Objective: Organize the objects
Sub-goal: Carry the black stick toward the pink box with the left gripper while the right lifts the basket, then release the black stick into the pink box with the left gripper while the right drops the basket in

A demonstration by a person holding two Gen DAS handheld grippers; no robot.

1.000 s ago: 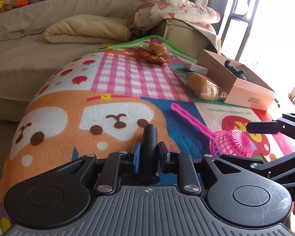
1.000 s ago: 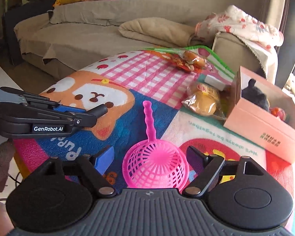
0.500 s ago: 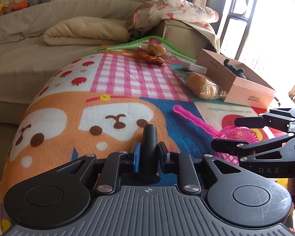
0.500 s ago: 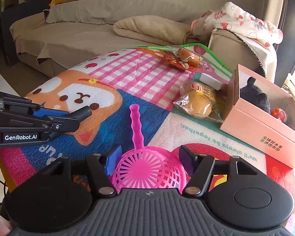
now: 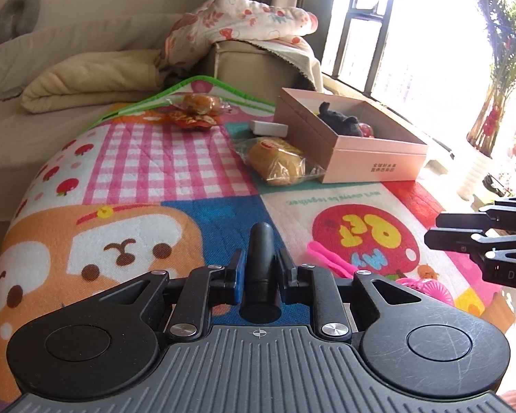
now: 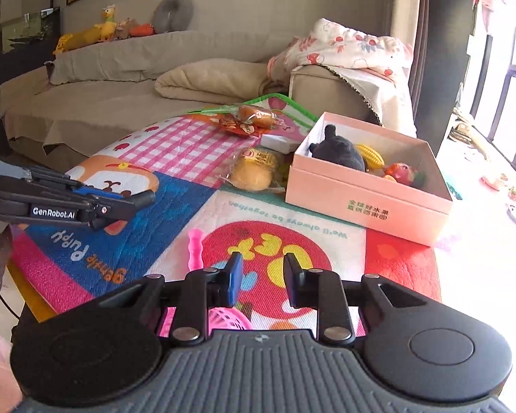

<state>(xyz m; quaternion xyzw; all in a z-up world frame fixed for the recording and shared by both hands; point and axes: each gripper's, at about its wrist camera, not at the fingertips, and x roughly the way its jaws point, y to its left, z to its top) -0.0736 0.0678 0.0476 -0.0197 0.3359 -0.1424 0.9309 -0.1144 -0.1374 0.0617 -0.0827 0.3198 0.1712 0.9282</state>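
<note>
My left gripper (image 5: 260, 268) is shut on a black cylindrical object (image 5: 261, 268), held above the colourful mat; it also shows at the left of the right wrist view (image 6: 134, 203). My right gripper (image 6: 262, 277) has its fingers partly closed with a gap and nothing between them. The pink strainer (image 6: 223, 320) lies on the mat under the right gripper's left side, its handle (image 6: 194, 246) pointing away. It also shows in the left wrist view (image 5: 330, 258). A pink open box (image 6: 368, 189) holds a dark plush toy (image 6: 340, 151) and toy fruit.
A wrapped bun (image 6: 254, 172) lies left of the box, and a small white box (image 6: 275, 143) behind it. More wrapped snacks (image 6: 247, 120) lie at the mat's far edge. A beige sofa with blankets stands behind. The mat's near edge (image 6: 38, 275) drops off at left.
The right gripper has narrowed from wide open and shifted right, so the strainer now lies under its left side. Both views have turned toward the pink box.
</note>
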